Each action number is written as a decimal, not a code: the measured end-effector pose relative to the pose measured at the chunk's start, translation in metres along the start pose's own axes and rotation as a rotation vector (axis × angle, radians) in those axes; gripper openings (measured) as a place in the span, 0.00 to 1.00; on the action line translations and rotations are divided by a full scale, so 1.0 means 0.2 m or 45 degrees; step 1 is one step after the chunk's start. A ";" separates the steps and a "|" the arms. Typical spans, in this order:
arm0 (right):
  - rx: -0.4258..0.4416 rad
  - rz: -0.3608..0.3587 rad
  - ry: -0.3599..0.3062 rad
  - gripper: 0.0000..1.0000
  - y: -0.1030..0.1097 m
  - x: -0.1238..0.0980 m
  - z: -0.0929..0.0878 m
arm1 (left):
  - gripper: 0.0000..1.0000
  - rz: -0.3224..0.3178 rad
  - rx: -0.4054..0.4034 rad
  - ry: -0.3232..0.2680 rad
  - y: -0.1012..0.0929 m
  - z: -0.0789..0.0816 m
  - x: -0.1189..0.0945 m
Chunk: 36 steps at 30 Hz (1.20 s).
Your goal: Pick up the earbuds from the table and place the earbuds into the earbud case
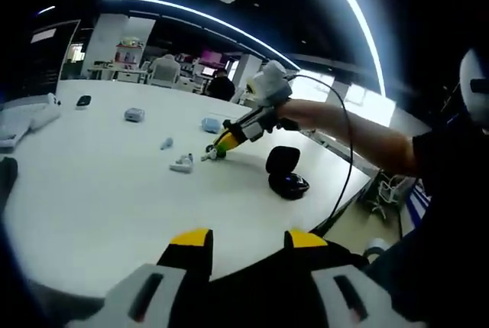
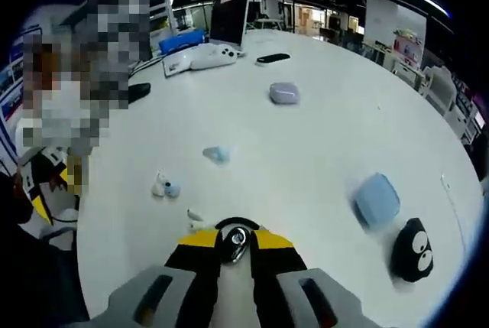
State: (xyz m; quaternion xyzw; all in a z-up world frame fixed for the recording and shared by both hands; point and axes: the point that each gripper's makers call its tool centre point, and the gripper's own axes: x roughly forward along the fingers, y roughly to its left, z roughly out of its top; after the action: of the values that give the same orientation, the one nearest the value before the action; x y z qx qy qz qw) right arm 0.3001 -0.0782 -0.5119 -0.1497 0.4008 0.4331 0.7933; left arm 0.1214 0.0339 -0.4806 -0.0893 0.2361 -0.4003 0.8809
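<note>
Layout on the large white round table (image 2: 321,152). In the right gripper view, a small silver-and-black round object (image 2: 234,241) lies between the right gripper's (image 2: 235,245) jaw tips at the near edge. Just beyond, to the left, lie a tiny white earbud (image 2: 195,215) and a pair of white and pale blue earbuds (image 2: 163,186); farther on, a small pale blue earbud (image 2: 217,154). A light blue rounded case (image 2: 377,199) lies to the right, with a black pouch with cartoon eyes (image 2: 412,248) beside it, nearer the rim. A lilac rounded case (image 2: 283,93) lies farther back, centre. In the left gripper view, the open black clamshell case (image 1: 286,172) sits to the right of the right gripper's tip.
</note>
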 end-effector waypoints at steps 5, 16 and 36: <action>-0.048 -0.038 0.027 0.13 -0.01 0.01 0.01 | 0.39 0.002 -0.001 0.001 0.01 0.00 0.00; -0.089 -0.125 0.105 0.13 -0.03 0.03 0.01 | 0.39 -0.001 -0.002 0.003 0.01 0.00 0.00; -0.036 -0.126 0.044 0.02 -0.03 -0.10 0.02 | 0.39 -0.007 0.000 -0.012 -0.03 0.01 -0.01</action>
State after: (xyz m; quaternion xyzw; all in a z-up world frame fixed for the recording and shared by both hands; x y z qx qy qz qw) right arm 0.3003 -0.0909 -0.4948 -0.1880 0.4002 0.3962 0.8047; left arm 0.1177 0.0315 -0.4773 -0.0919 0.2315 -0.4024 0.8809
